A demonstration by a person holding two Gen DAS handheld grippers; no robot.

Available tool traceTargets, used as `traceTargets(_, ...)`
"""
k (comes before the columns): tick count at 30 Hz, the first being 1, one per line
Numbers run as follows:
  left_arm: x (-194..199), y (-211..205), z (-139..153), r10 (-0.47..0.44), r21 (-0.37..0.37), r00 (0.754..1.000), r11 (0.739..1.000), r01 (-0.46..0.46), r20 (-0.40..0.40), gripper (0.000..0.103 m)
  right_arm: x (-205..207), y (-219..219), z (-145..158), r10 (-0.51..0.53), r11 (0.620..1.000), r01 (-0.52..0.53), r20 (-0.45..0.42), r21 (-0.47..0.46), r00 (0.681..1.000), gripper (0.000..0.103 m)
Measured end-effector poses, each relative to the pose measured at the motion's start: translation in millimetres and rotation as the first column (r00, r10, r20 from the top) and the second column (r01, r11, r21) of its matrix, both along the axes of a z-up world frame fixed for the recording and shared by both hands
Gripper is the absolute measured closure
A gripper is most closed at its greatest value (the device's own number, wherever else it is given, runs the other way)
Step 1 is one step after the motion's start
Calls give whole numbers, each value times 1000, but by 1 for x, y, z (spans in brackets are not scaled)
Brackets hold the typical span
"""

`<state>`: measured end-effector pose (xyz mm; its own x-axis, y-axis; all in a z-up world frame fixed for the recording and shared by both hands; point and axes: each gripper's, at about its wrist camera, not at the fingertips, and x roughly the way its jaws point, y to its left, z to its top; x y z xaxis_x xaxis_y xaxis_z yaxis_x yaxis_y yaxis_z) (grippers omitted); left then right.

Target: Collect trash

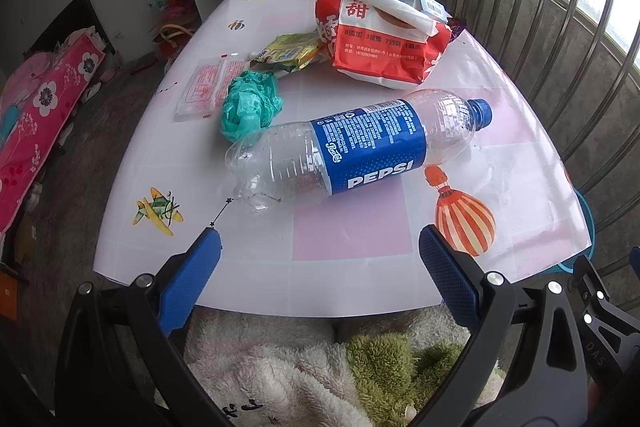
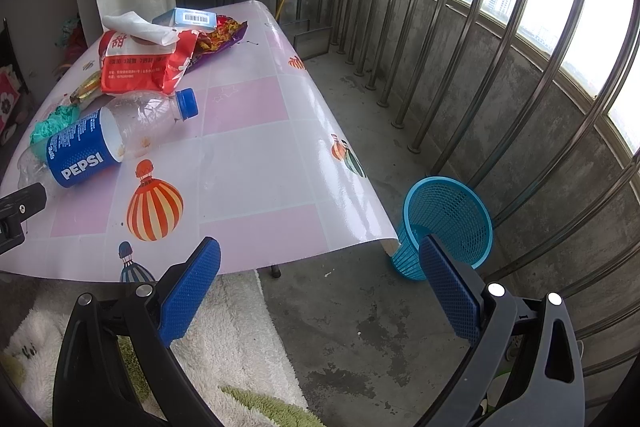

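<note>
An empty Pepsi bottle [image 1: 352,143] [image 2: 100,143] lies on its side on the pink-and-white table [image 1: 352,239] [image 2: 248,163]. Behind it are a crumpled green bag [image 1: 250,105], a yellow wrapper [image 1: 290,53], a flat pink packet [image 1: 202,89] and a red-and-white food bag [image 1: 384,39] [image 2: 148,63] with white tissue [image 1: 376,1] on top. A purple wrapper [image 2: 222,35] and a blue box [image 2: 188,17] lie further back. My left gripper [image 1: 320,243] is open near the table's front edge, just short of the bottle. My right gripper [image 2: 320,251] is open over the floor beside the table corner.
A blue mesh bin [image 2: 444,223] stands on the concrete floor to the right of the table, by the metal railing [image 2: 480,39]. A fluffy white-and-green rug [image 1: 320,367] lies below the front edge. Pink bedding [image 1: 44,115] sits far left.
</note>
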<state>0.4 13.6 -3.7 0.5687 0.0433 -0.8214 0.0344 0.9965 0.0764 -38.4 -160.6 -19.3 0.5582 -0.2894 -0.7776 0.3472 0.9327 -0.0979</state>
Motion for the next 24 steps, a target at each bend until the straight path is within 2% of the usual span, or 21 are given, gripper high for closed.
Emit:
traceTargets(10, 3, 18, -4, 7, -26, 1000, 1000, -6, 17, 8, 4, 1, -2, 0, 1000, 0, -2, 12, 1000, 6)
traceTargets(13, 12, 36, 3, -4, -79, 999, 997, 7, 45, 8, 12, 1, 1, 14, 998, -16, 26, 68, 1000, 6)
traceTargets(16, 20, 55, 9, -25, -142, 996, 989, 38, 91, 8, 26, 1, 7, 54, 978, -71, 86, 199, 995, 6)
traceTargets(18, 23, 72, 15, -78, -249, 981, 961, 122, 178, 8, 37, 1, 9, 76, 941, -115, 131, 319, 989, 7)
traceTargets(20, 26, 85, 19, -95, -330, 971, 929, 165, 218, 8, 51, 1, 6, 93, 872, -158, 160, 464, 983, 10)
traceTargets(22, 37, 87, 23, -106, -341, 975, 925, 169, 197, 8, 66, 2, -2, 94, 783, -181, 174, 595, 980, 12)
traceTargets(24, 50, 82, 22, -180, -360, 966, 902, 237, 184, 8, 82, 4, -14, 83, 682, -184, 175, 708, 981, 17)
